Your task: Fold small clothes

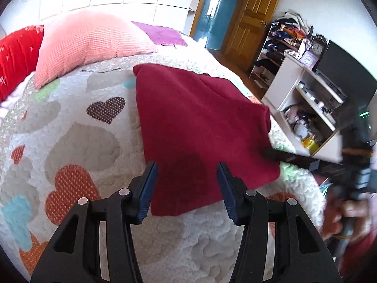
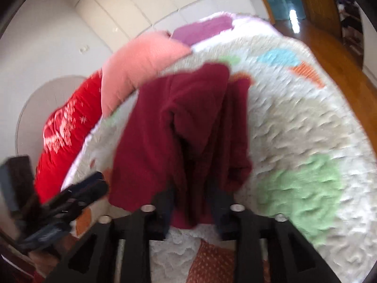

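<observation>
A dark red garment (image 1: 198,127) lies on the heart-patterned quilt (image 1: 77,141) of a bed. My left gripper (image 1: 187,186) is open and empty, hovering just above the garment's near edge. My right gripper (image 1: 266,152) reaches in from the right in the left wrist view and pinches the garment's right edge. In the right wrist view my right gripper (image 2: 190,202) is shut on the dark red garment (image 2: 183,122), which hangs bunched and lifted between the fingers. The left gripper (image 2: 77,193) shows blurred at the lower left of that view.
A pink pillow (image 1: 92,42), a red pillow (image 1: 16,54) and a purple cloth (image 1: 162,34) lie at the bed's head. White shelves (image 1: 306,99) with clutter and a wooden door (image 1: 252,16) stand to the right, past the bed's edge.
</observation>
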A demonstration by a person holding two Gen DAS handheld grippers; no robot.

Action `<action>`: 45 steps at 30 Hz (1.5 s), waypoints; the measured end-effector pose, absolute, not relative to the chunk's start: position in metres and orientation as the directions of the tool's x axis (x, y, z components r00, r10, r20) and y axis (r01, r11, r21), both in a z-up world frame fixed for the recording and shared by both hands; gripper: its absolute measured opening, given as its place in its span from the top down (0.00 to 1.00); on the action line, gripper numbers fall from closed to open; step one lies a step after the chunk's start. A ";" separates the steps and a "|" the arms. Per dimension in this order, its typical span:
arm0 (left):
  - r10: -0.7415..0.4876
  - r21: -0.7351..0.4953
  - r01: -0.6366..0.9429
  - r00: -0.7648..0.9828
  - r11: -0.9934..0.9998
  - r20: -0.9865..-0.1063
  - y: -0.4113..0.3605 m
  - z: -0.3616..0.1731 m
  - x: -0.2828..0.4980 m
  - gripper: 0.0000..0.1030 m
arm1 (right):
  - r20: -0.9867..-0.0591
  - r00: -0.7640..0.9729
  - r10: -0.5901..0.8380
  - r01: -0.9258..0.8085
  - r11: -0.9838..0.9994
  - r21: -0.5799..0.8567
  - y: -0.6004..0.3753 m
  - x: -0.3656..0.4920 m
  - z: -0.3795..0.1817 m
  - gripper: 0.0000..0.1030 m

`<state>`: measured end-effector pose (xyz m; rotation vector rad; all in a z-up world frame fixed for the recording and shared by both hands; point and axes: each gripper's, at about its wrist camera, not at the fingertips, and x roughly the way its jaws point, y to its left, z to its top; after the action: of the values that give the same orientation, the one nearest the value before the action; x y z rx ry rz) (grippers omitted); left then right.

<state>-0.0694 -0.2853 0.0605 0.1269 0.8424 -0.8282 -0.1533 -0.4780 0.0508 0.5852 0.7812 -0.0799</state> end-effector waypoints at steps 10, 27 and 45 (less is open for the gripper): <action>-0.554 -0.164 0.691 0.390 0.704 -0.736 -0.305 0.045 -0.064 0.50 | -0.646 0.763 0.026 0.222 0.928 0.299 -0.465 -0.099 0.103 0.71; -0.530 -0.115 0.684 0.436 0.720 -0.728 -0.309 0.056 -0.066 0.47 | -0.695 0.716 -0.056 0.327 0.907 0.264 -0.491 -0.097 0.080 0.60; -0.503 -0.143 0.630 0.442 0.763 -0.743 -0.331 0.043 -0.031 0.34 | -0.766 0.628 -0.137 0.379 0.914 0.146 -0.517 -0.023 0.037 0.82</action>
<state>-0.0311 -0.3307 0.0430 0.1639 0.8617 -0.7075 -0.0226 -0.5174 0.0366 0.3082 0.8438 -0.3011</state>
